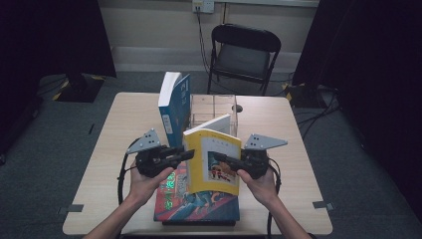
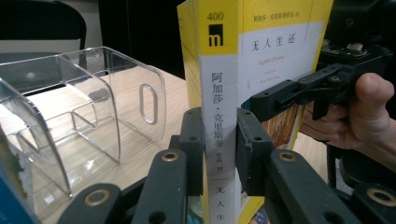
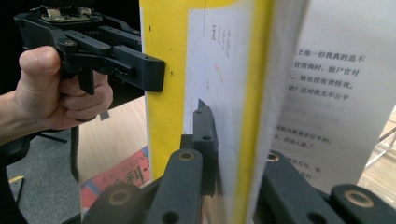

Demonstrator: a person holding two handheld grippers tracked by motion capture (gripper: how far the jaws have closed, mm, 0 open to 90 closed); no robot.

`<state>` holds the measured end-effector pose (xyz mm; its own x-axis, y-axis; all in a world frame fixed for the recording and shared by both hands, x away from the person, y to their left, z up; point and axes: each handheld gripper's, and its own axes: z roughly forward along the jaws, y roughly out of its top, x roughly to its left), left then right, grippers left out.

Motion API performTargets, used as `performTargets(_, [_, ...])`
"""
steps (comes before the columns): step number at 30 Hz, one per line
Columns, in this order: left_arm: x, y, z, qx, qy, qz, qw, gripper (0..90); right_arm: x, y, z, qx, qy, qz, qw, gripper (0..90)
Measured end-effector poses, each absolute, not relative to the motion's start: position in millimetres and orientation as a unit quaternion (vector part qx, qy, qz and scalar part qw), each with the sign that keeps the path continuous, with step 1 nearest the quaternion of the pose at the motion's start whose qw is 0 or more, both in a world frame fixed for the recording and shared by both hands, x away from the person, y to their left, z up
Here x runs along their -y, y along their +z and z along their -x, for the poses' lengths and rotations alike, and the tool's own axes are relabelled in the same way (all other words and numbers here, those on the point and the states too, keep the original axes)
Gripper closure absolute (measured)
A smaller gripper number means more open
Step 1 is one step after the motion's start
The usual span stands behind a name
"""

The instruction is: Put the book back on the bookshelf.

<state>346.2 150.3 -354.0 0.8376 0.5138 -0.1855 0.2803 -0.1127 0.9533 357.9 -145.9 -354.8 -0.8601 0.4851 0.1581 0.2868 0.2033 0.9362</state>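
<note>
High view: both grippers, left [image 1: 186, 155] and right [image 1: 217, 157], are clamped on the yellow book [image 1: 214, 159], held upright above the table [image 1: 109, 149]. The blue book [image 1: 174, 107] already stands in the clear rack [image 1: 221, 107]; the yellow one still has to go in.

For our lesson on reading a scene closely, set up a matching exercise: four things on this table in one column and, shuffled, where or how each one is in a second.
1 yellow book
2 blue book
3 clear plastic holder
4 colourful book

a lying flat on the table
b standing upright, far side
c empty
d held up between both tools

Pairs: 1-d, 2-b, 3-c, 4-a
</note>
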Motion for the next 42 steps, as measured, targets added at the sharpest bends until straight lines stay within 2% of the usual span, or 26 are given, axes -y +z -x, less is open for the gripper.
performTargets(4, [-148,-353,-338,-0.262,0.102,-0.741,0.61,75.5,150,-357,-354,-0.774,0.578,-0.247,0.083,80.1])
performTargets(5, [-147,-353,-336,-0.26,0.105,-0.742,0.609,75.7,151,-358,-352,-0.773,0.579,-0.244,0.089,76.3])
performTargets(13, [-149,-353,-330,-0.253,0.113,-0.745,0.606,76.1,165,-362,-346,-0.762,0.582,-0.255,0.123,65.9])
performTargets(19, [-149,-353,-321,-0.247,0.125,-0.748,0.604,76.1,174,-365,-350,-0.75,0.583,-0.282,0.137,46.6])
performTargets(23, [-148,-353,-317,-0.241,0.128,-0.75,0.603,76.1,180,-368,-358,-0.748,0.592,-0.278,0.114,33.1])
performTargets(28, [-147,-352,-312,-0.23,0.127,-0.755,0.601,75.3,179,-375,-368,-0.754,0.6,-0.255,0.082,27.0])
performTargets(31, [-147,-352,-312,-0.233,0.121,-0.754,0.601,74.6,177,-376,-369,-0.756,0.6,-0.25,0.081,26.2])
performTargets(42, [-134,-355,-319,-0.237,0.119,-0.757,0.597,69.9,176,-373,-365,-0.76,0.589,-0.256,0.099,36.0])
